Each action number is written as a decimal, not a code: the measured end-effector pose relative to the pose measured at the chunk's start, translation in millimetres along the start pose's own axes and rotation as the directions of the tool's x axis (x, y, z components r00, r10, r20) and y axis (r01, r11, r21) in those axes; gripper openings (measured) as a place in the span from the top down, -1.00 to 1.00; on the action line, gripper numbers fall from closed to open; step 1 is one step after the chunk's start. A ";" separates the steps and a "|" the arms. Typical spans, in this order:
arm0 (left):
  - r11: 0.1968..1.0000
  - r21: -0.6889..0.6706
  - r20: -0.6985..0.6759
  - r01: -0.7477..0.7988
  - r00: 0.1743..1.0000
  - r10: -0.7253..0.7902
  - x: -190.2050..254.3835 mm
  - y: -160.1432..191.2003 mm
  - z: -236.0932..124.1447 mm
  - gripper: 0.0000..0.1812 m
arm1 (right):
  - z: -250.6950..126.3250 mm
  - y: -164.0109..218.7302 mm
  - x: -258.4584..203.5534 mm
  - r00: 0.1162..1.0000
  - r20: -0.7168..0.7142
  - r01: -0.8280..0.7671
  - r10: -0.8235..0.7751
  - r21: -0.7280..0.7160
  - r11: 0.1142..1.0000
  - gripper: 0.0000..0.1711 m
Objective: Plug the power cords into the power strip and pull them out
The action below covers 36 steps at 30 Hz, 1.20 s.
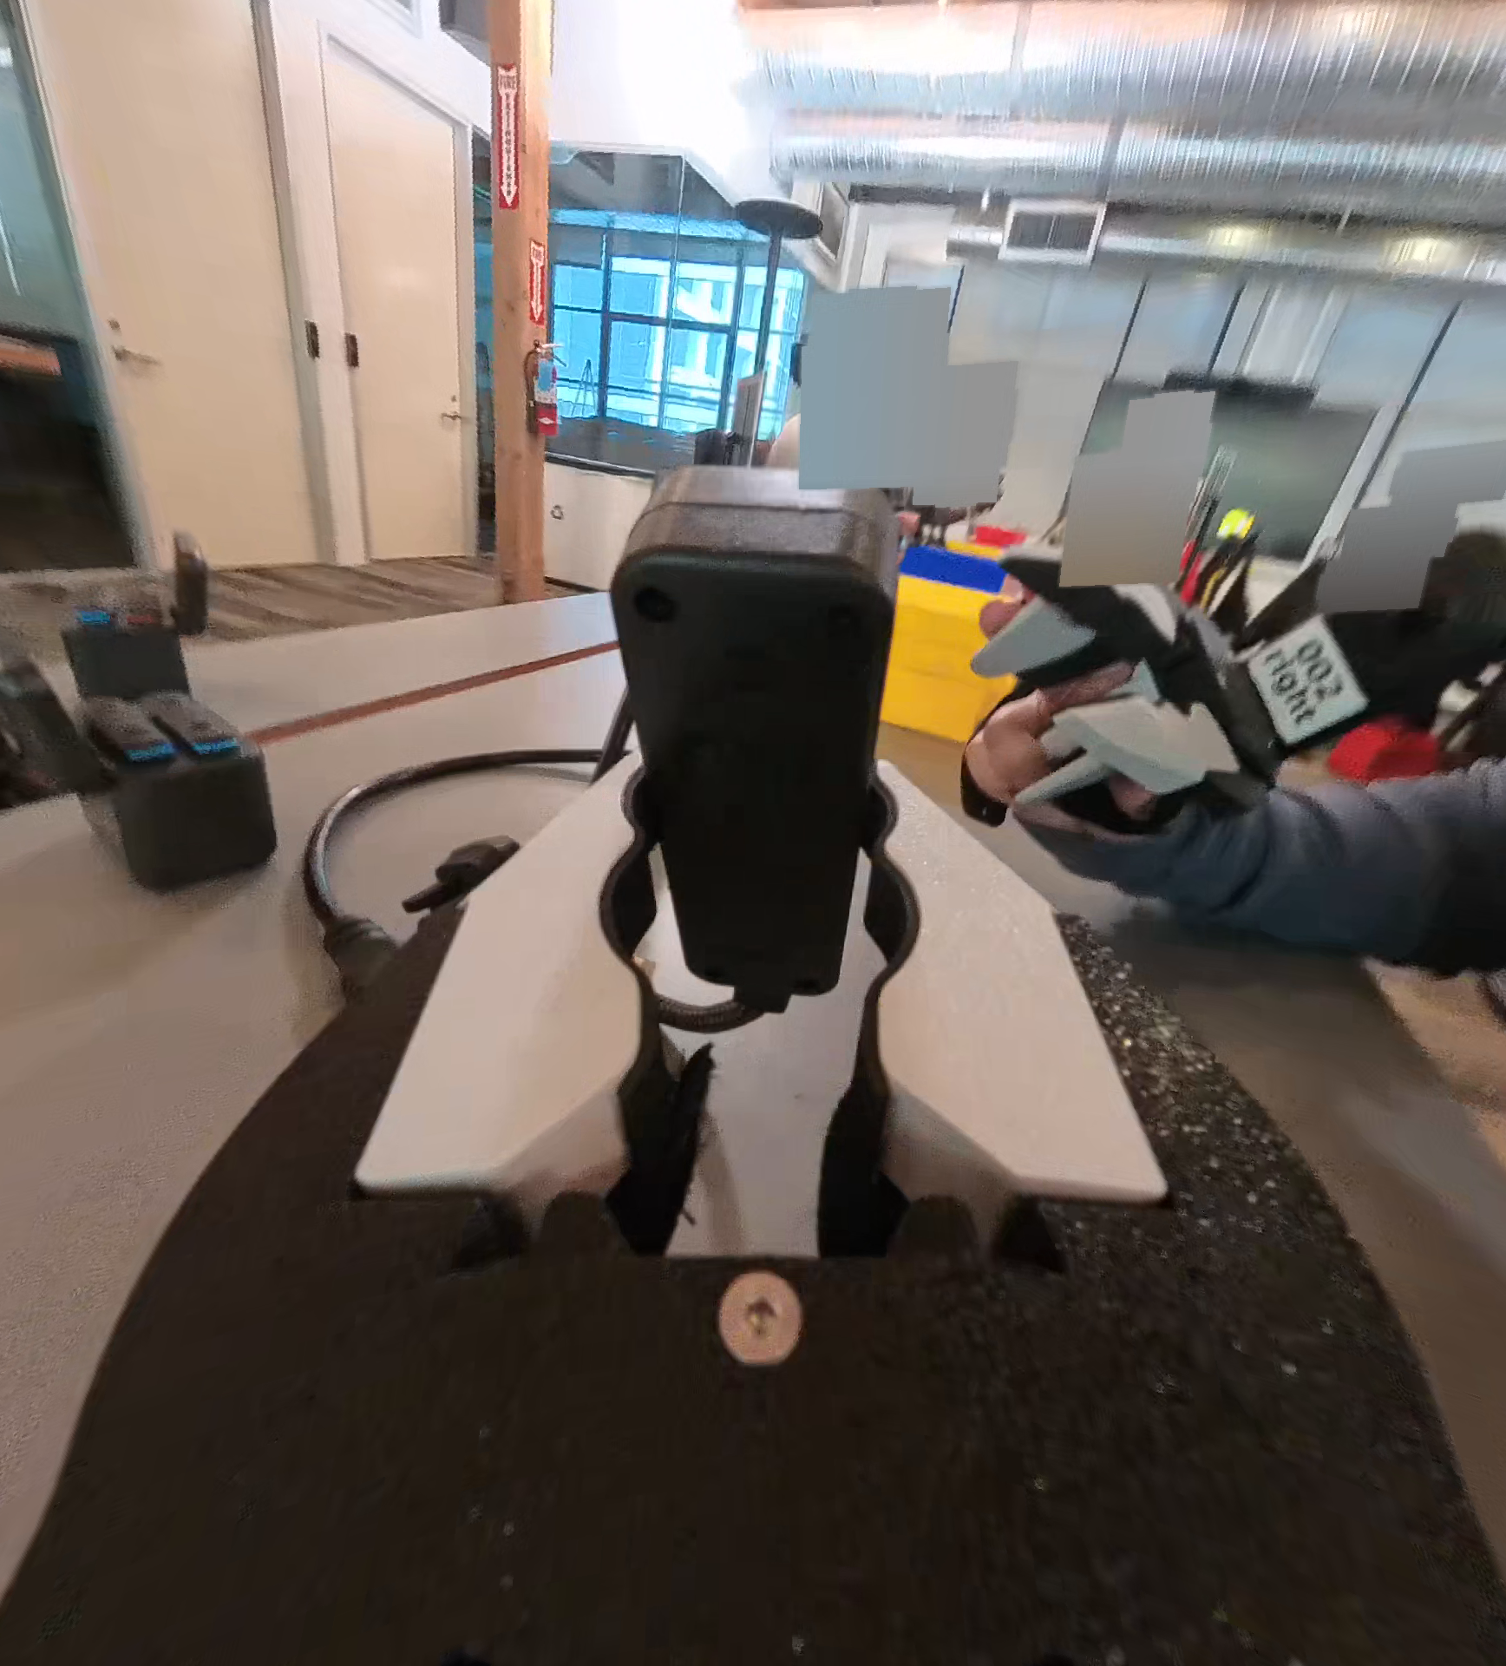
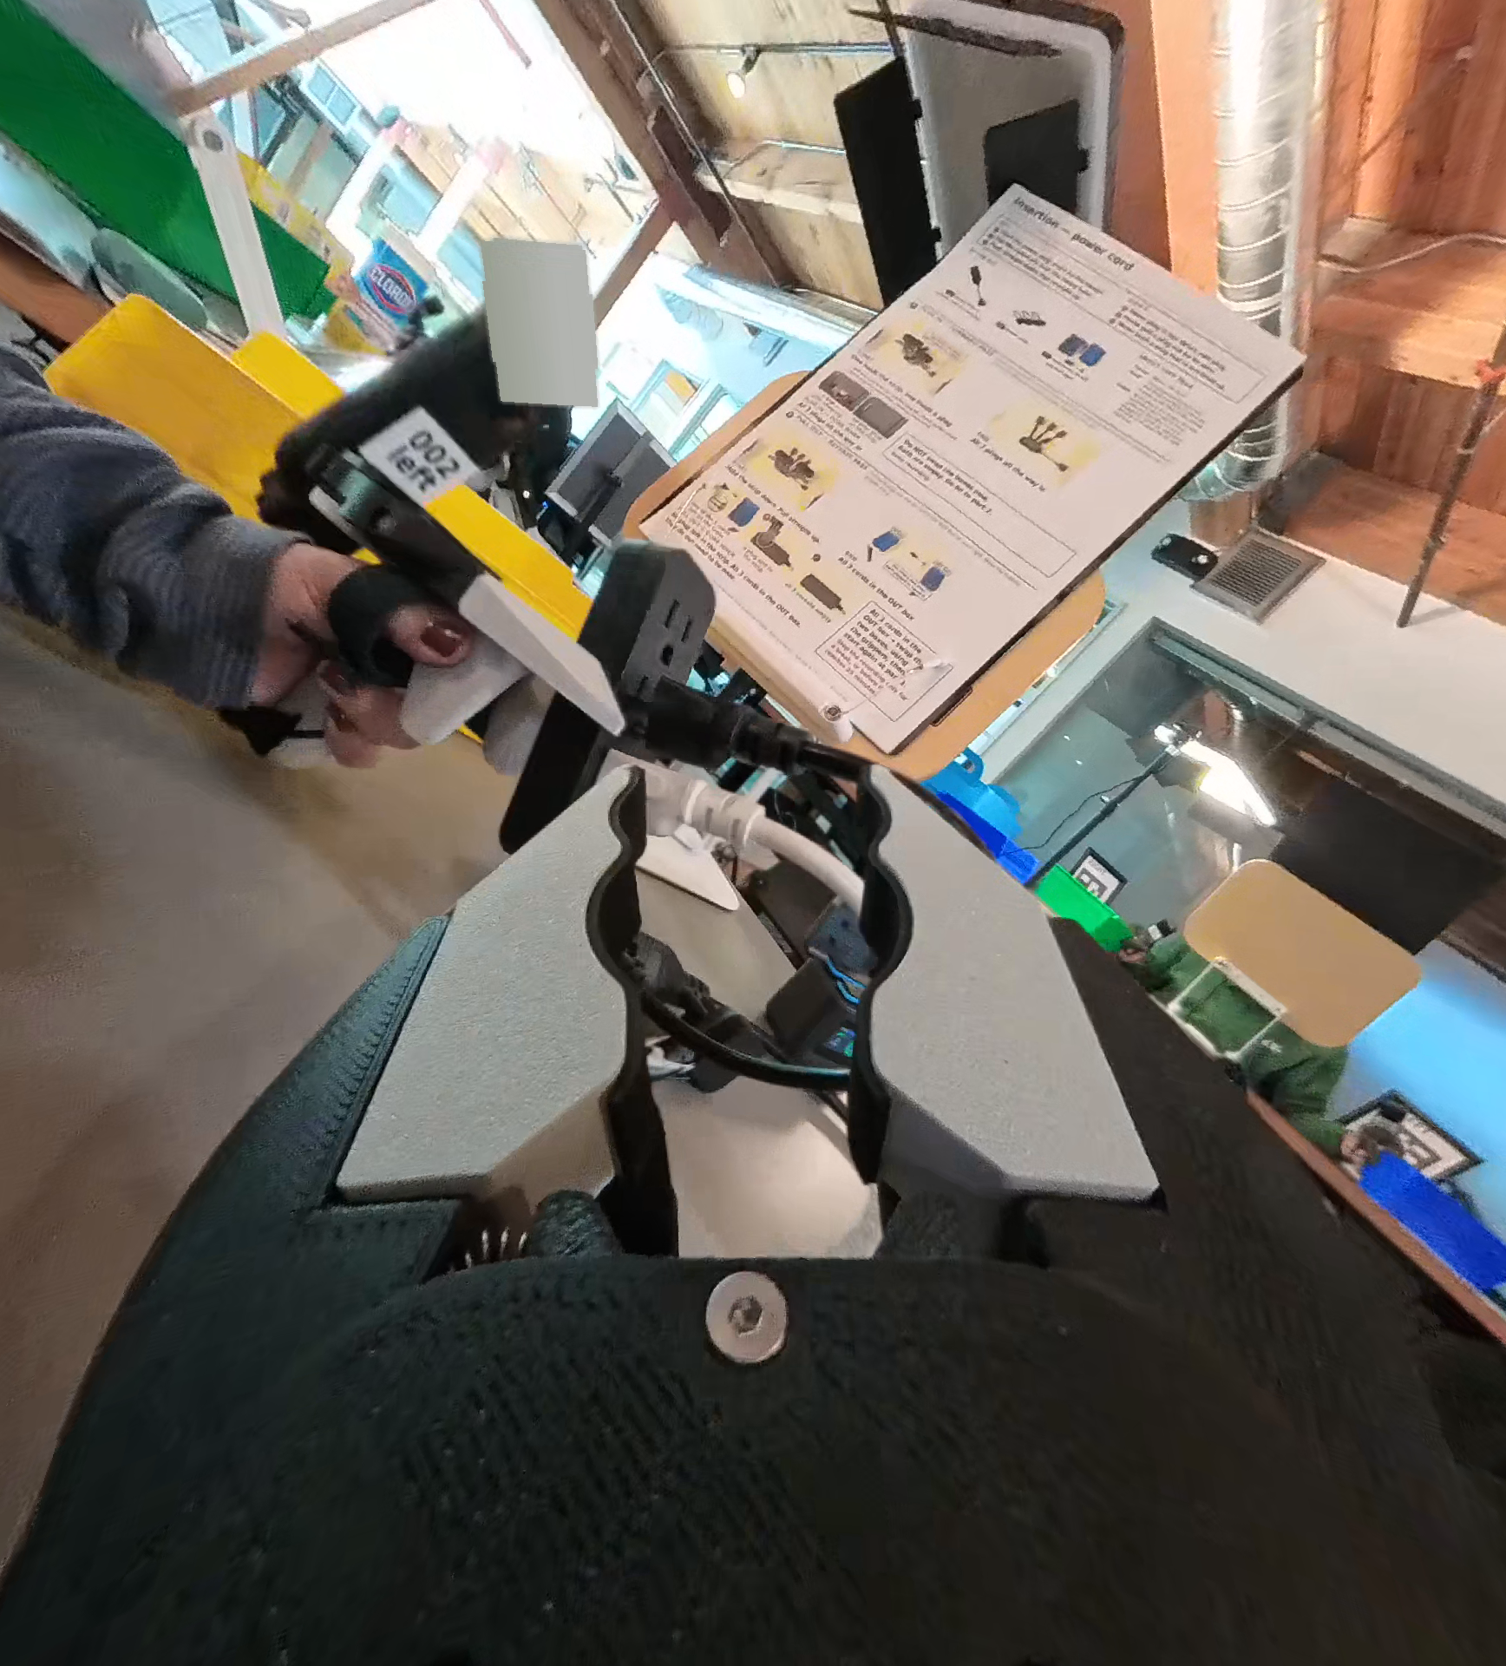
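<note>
A: Nearest first, what has the left gripper (image 1: 754,865) got?

B: The black power strip (image 1: 754,712), clamped upright between its pale fingers and lifted off the grey table (image 1: 100,992), screwed back facing the camera. Its black cord (image 1: 425,793) loops down to the tabletop on the left.

A: And the right gripper (image 2: 749,910)?

B: Jaws parted and empty; a white cord (image 2: 785,838) and black cords (image 2: 713,1019) lie on the table beyond the gap. From the left wrist view it hovers well off to the right, fingers spread, carrying a white printed tag (image 1: 1304,690).

A: Any other writing?

B: The left gripper bears a similar tag (image 2: 420,455). Behind the strip's outlet face (image 2: 673,631) a printed instruction sheet (image 2: 966,469) stands on a board. Farther back, battery chargers (image 1: 182,793), yellow bins (image 1: 939,649) and a red fire extinguisher (image 1: 545,388).
</note>
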<state>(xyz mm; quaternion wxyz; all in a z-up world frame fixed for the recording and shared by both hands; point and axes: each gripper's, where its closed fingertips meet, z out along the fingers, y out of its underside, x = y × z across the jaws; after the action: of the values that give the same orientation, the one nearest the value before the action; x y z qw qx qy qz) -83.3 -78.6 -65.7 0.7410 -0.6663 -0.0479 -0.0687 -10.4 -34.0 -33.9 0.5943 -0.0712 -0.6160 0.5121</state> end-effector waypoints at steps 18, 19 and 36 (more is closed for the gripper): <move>0.989 0.015 -0.003 0.150 0.989 -0.150 -14.6 2.7 -5.4 0.53 | 8.4 23.3 -19.2 0.995 0.044 -0.085 0.089 -0.080 0.993 0.61; 0.989 0.015 -0.003 0.149 0.989 -0.149 -14.5 2.7 -5.3 0.53 | 8.6 23.8 -20.0 0.995 0.046 -0.082 0.086 -0.082 0.993 0.62; 0.995 0.041 -0.059 0.086 0.995 -0.083 -8.0 2.7 -4.8 0.53 | 51.7 6.6 22.1 0.906 0.336 -0.193 0.258 -0.216 0.957 0.40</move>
<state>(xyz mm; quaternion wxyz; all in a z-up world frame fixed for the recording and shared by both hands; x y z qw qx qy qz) -90.8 -82.8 -70.2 0.7526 -0.6453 -0.0564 -0.1179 -61.8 -43.8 -12.1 0.3991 -0.0999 -0.7451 0.5249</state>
